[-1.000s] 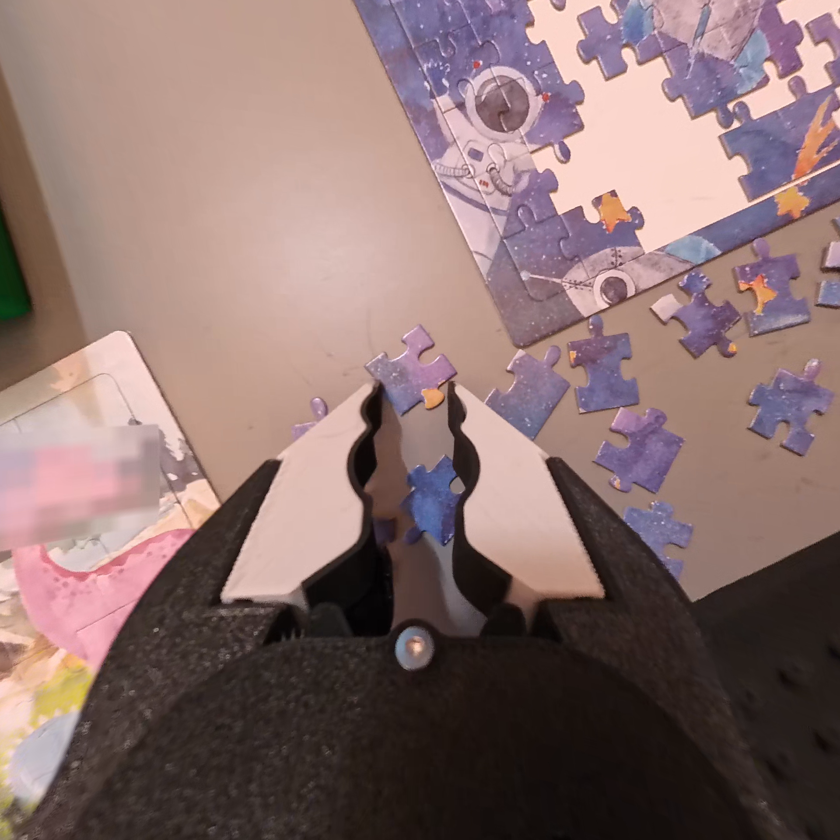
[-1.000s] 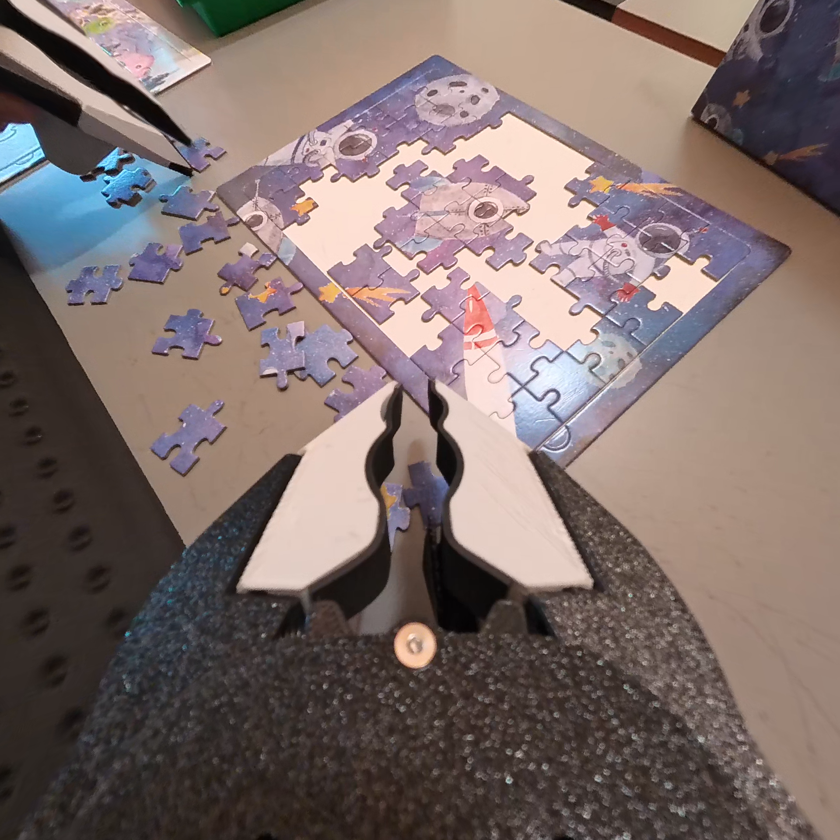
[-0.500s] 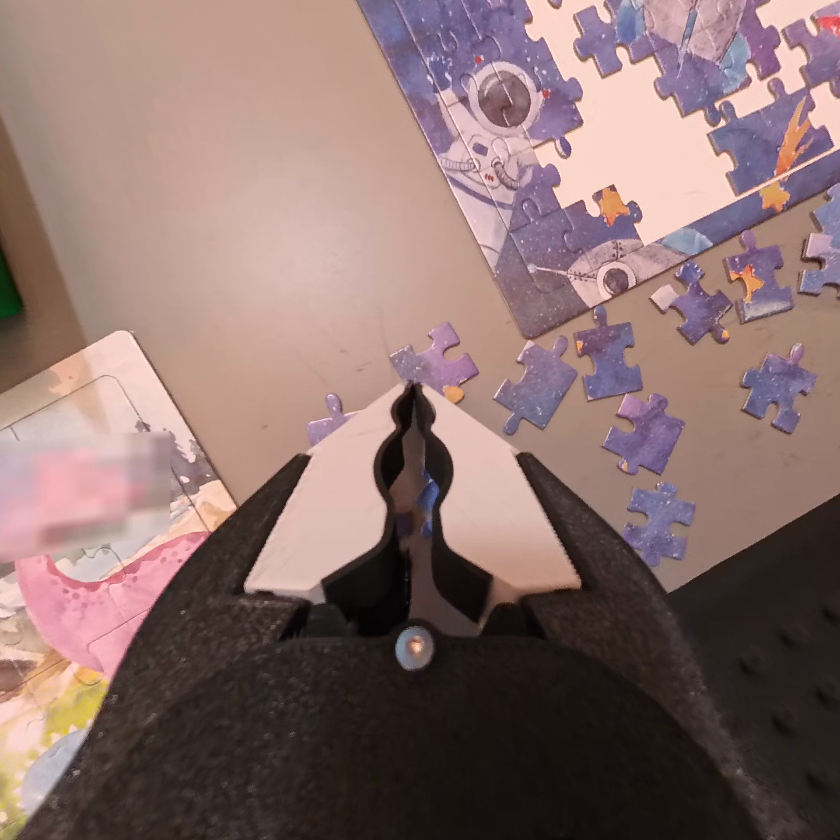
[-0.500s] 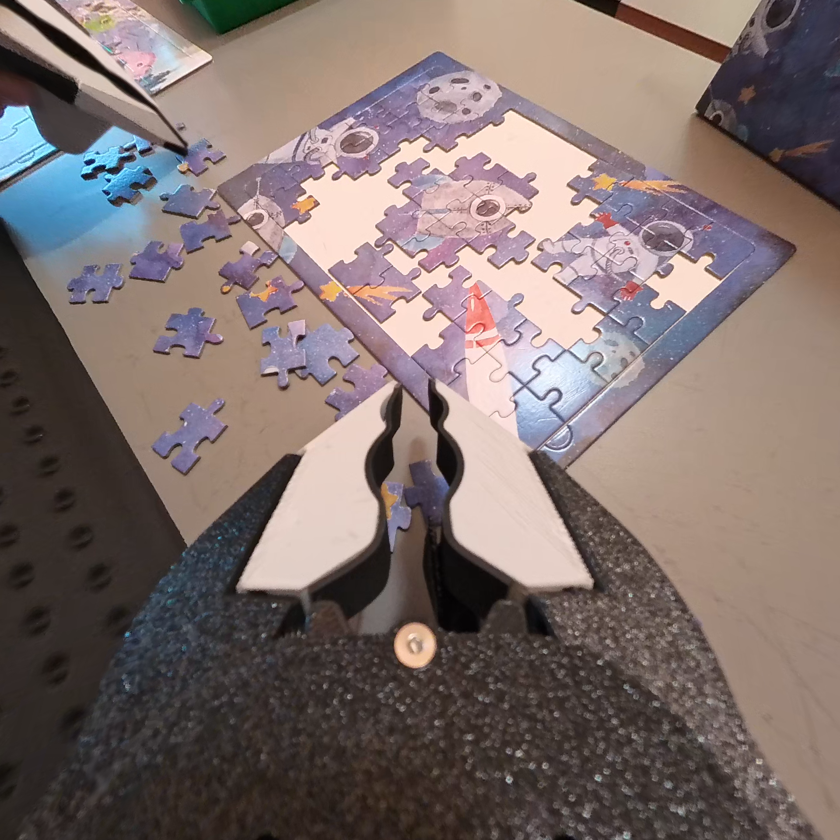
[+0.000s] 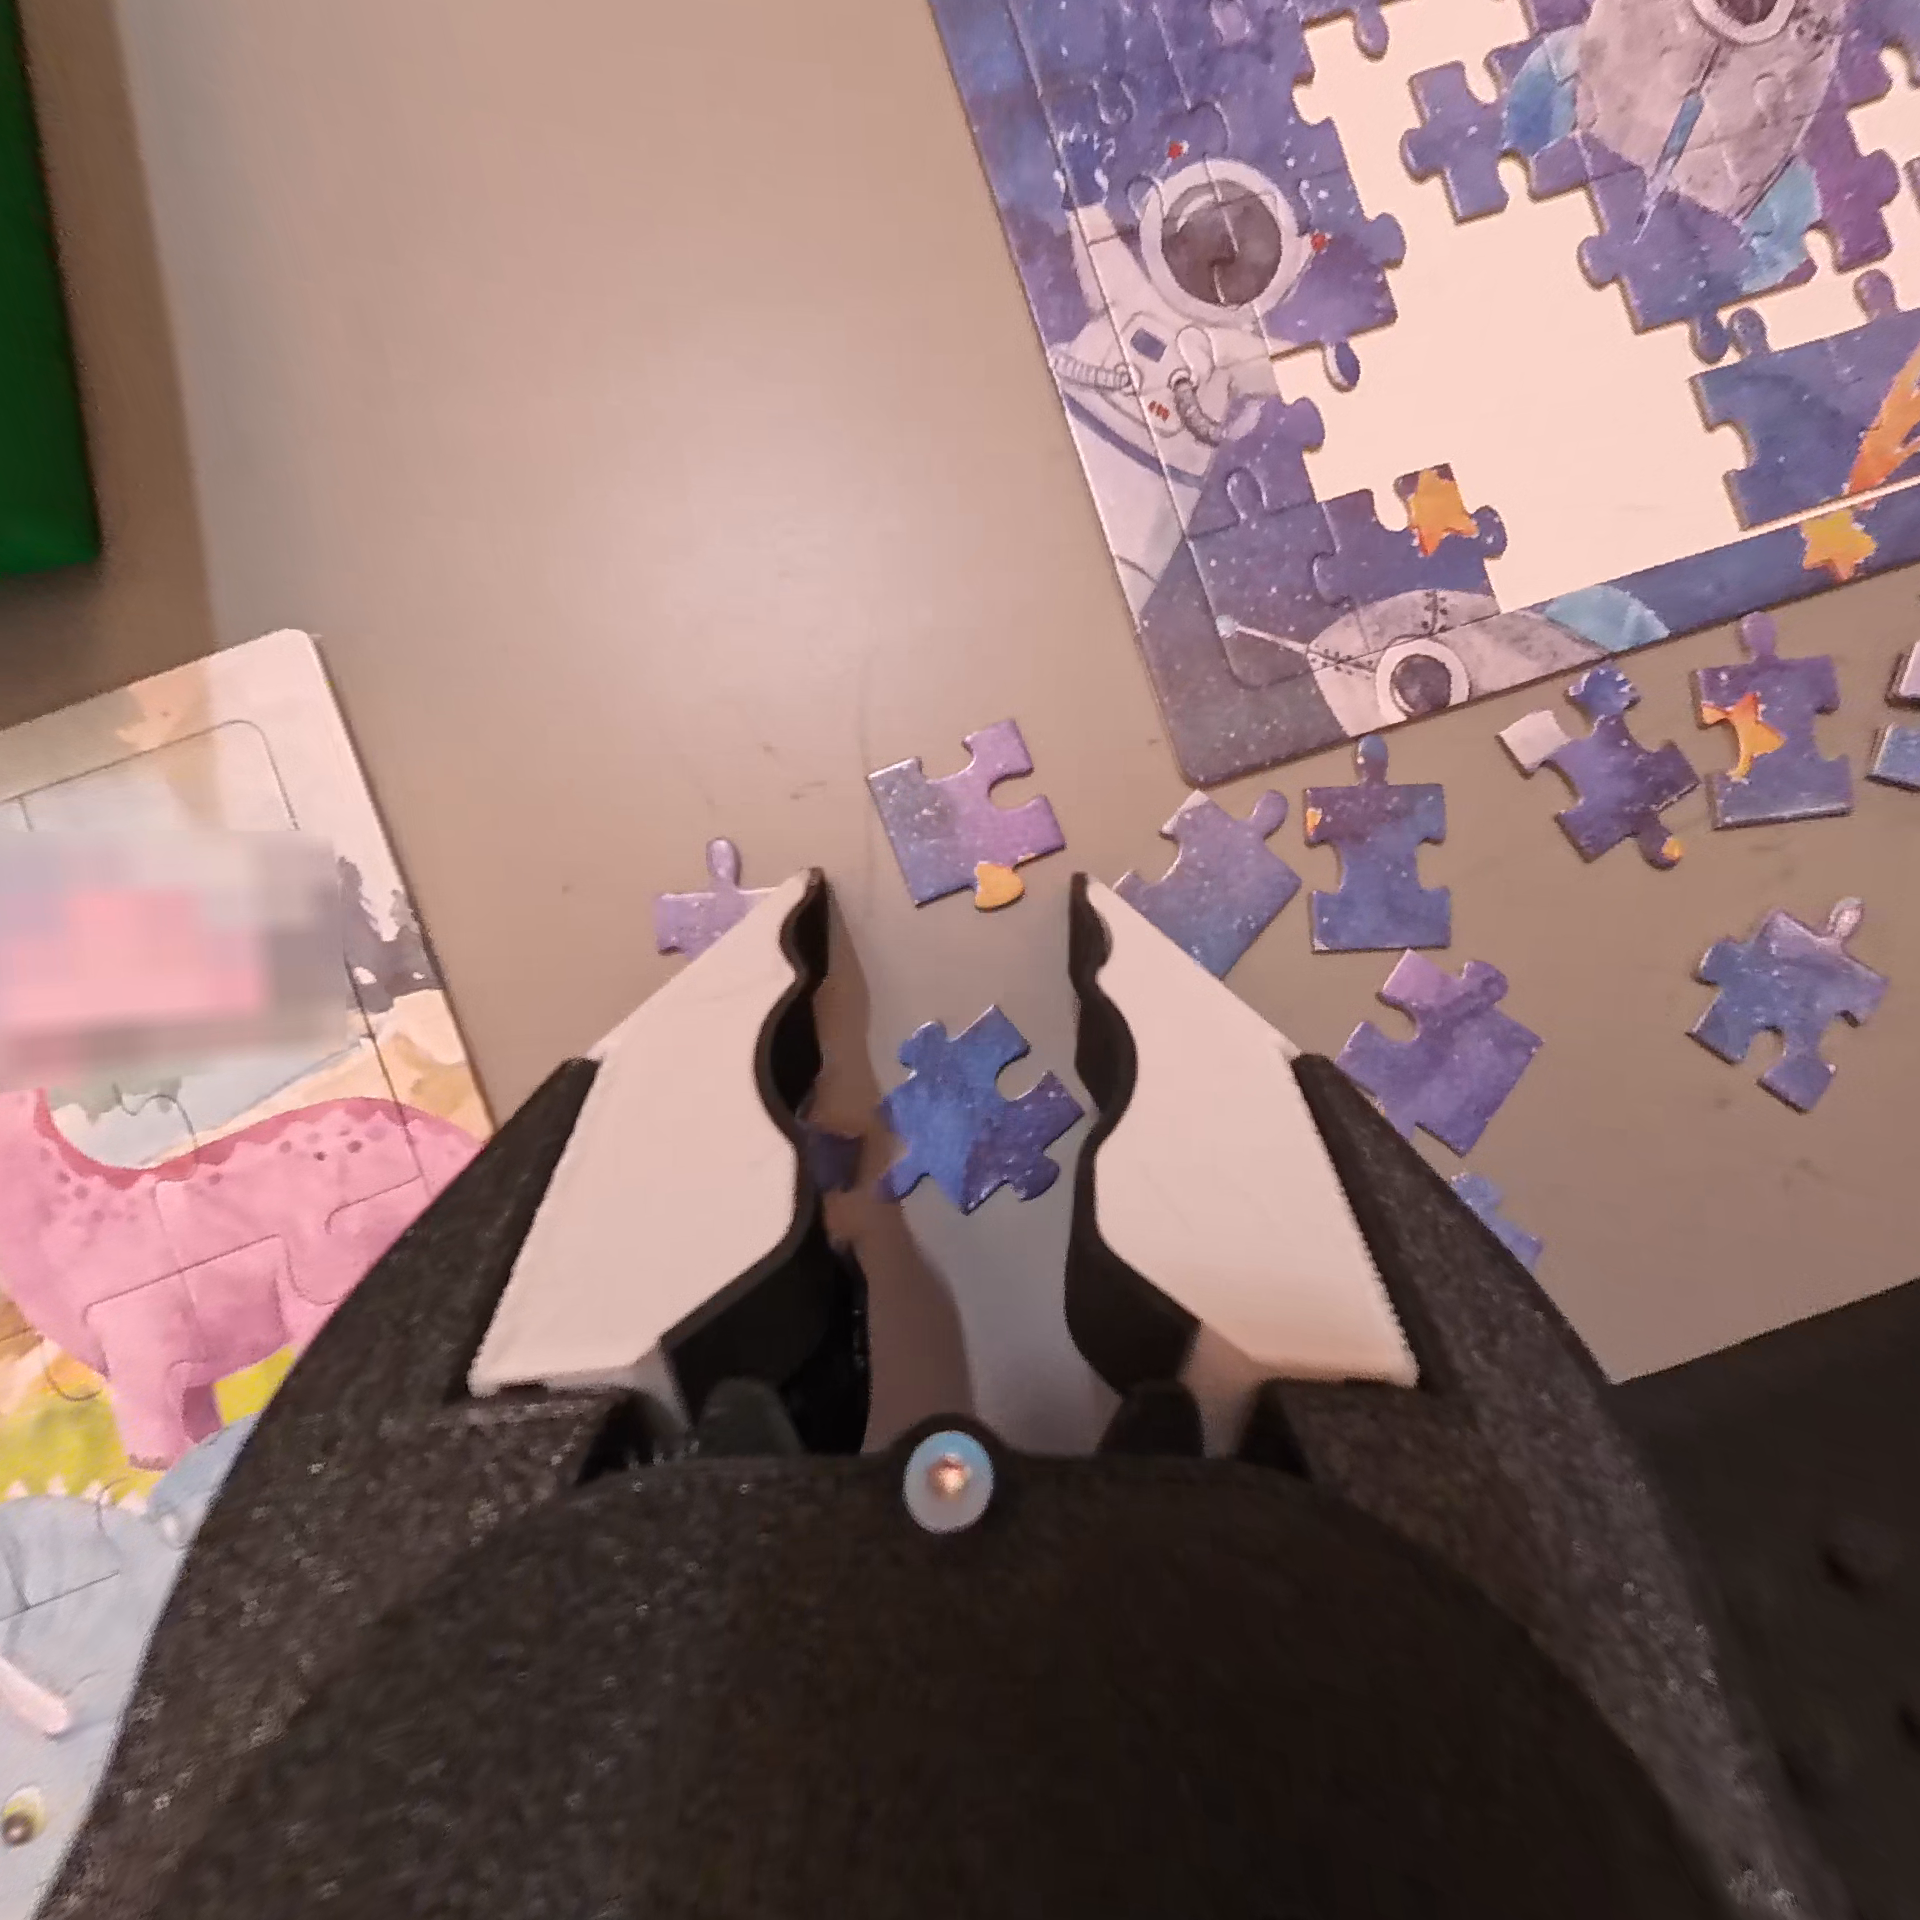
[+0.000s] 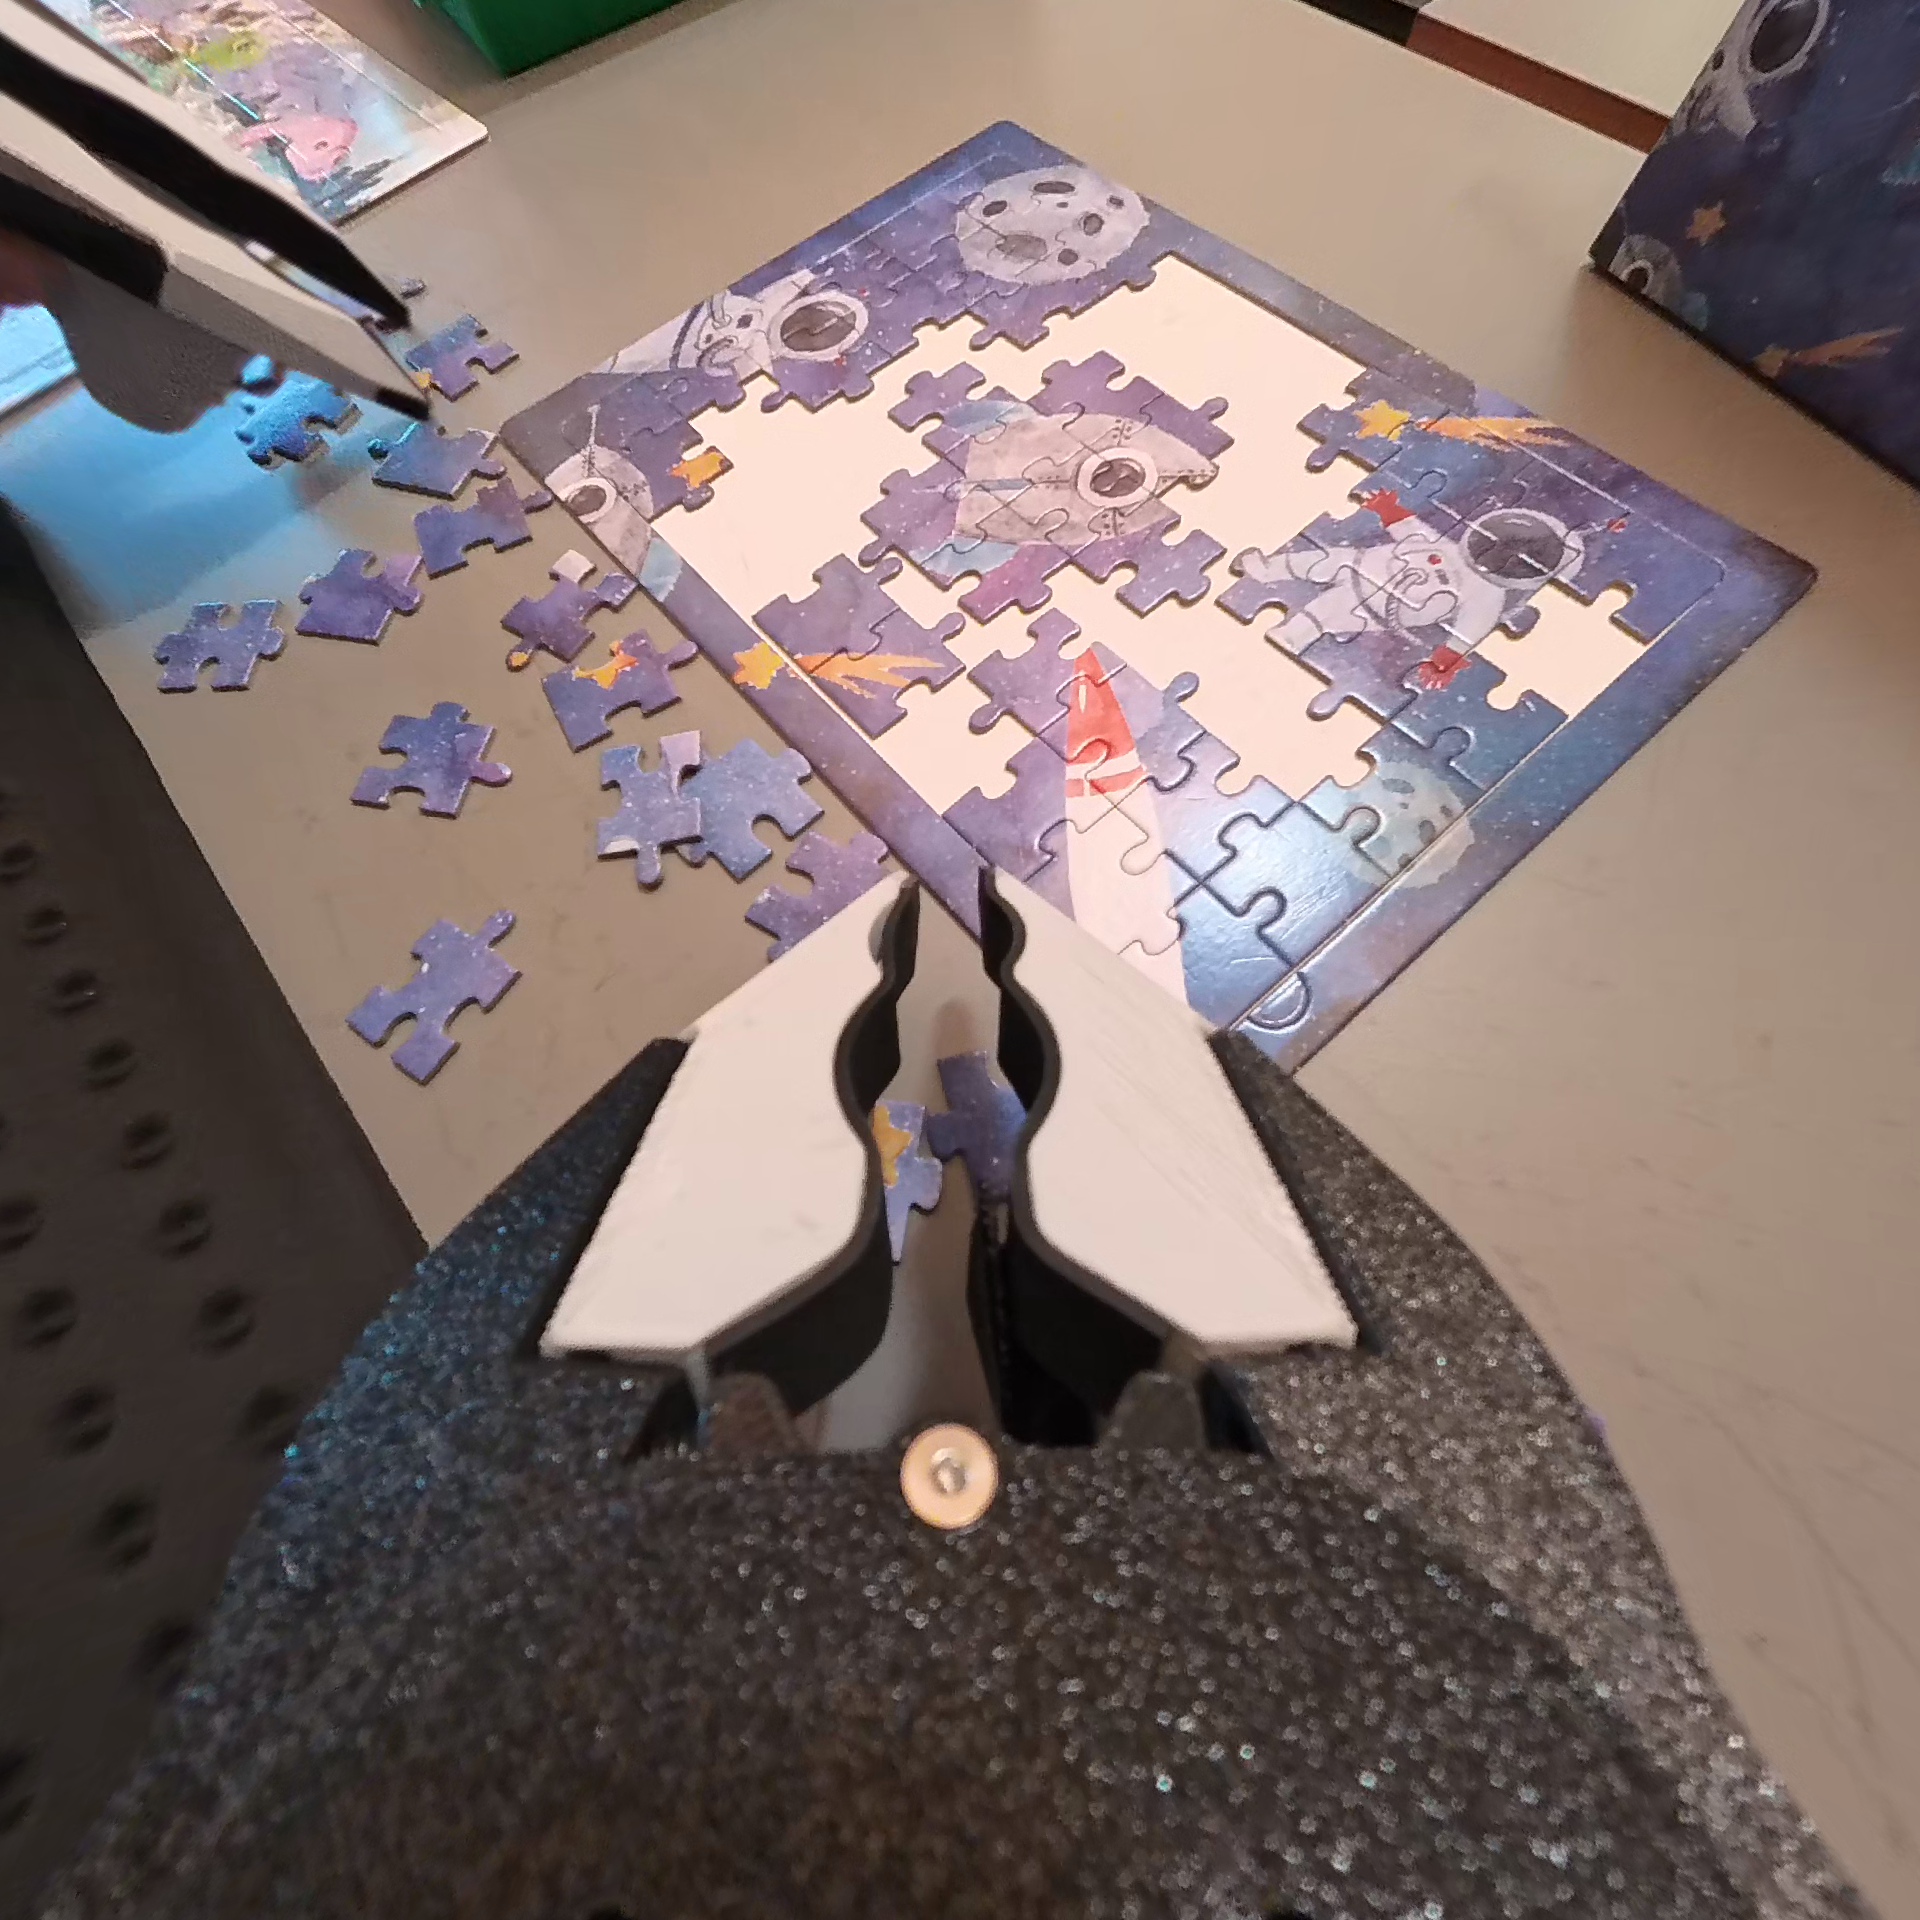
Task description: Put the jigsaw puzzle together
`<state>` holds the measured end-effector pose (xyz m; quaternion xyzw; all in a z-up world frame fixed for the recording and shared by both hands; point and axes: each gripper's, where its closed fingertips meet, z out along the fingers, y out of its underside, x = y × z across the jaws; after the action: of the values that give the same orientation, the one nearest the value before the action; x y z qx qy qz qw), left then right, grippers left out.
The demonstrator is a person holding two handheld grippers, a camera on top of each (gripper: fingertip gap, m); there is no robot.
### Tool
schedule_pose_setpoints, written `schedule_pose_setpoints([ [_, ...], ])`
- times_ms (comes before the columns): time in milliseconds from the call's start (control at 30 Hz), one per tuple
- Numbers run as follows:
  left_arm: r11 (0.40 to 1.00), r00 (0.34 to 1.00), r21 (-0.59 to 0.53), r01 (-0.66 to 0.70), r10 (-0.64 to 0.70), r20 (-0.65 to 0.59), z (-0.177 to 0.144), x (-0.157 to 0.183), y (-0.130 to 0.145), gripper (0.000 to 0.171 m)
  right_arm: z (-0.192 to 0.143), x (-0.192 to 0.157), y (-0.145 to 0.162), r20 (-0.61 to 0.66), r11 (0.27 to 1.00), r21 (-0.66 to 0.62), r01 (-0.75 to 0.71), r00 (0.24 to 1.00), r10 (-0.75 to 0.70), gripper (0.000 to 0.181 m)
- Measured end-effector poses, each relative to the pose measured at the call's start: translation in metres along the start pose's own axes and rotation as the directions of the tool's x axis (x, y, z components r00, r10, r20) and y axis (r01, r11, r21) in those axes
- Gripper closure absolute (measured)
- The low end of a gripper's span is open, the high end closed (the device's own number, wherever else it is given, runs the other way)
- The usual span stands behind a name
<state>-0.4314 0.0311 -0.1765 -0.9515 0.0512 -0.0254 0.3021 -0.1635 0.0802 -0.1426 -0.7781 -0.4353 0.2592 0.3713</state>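
My left gripper [image 5: 945, 894] hangs over the grey table [image 5: 582, 436] w/ jaws spread wide, nothing held. The landmark is the blue cardboard space-themed puzzle board [image 5: 1226, 675], part filled, white gaps showing. Off the board's near-left corner lies the loose flat purple cardboard piece with an orange spot [image 5: 961, 816]: it sits just past my left fingertips, a bit right of centre btw them, flat on the table, apart from both fingers. Its longer side runs roughly across my jaw line, tab pointing toward the board. A darker blue jigsaw piece [image 5: 977, 1112] lies further back from the board, seen btw my fingers, lower down; can't tell if it touches them.

My right gripper [image 6: 948, 894] sits at the board's near edge, jaws nearly together w/ a slim gap, gripping nothing.

Left is clearly nearer the purple piece, so I judge the next grab is the left's: ease fwd, drop, pinch across an edge. Piece is thin, so it may slide rather than lift.
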Motion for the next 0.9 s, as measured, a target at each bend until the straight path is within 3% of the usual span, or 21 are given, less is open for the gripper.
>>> schedule_pose_setpoints([
  [433, 0.999, 0.998, 0.000, -0.045, 0.044, -0.050, 0.004, 0.000, -0.005, 0.142, 0.001, 0.000, 0.001, 0.003, 1.000, -0.006, 0.001, 1.000, -0.001, 0.170],
  [733, 0.984, 0.982, -0.017, -0.179, 0.177, -0.061, 0.001, -0.002, -0.006, 0.151, 0.001, 0.000, 0.001, 0.003, 1.000, -0.005, 0.002, 1.000, -0.002, 0.170],
  [767, 0.983, 0.981, -0.006, -0.185, 0.184, -0.064, -0.002, -0.002, -0.008, 0.155, 0.000, 0.000, 0.000, 0.003, 1.000, 0.001, 0.000, 1.000, 0.000, 0.170],
  [800, 0.982, 0.979, 0.015, -0.187, 0.187, -0.079, -0.005, 0.001, -0.011, 0.171, -0.001, 0.000, -0.001, 0.004, 1.000, 0.006, -0.003, 1.000, 0.003, 0.170],
  [900, 0.982, 0.972, 0.059, -0.178, 0.185, -0.144, -0.016, 0.015, -0.018, 0.171, -0.002, 0.000, -0.002, 0.013, 1.000, 0.016, -0.018, 1.000, 0.018, 0.170],
])
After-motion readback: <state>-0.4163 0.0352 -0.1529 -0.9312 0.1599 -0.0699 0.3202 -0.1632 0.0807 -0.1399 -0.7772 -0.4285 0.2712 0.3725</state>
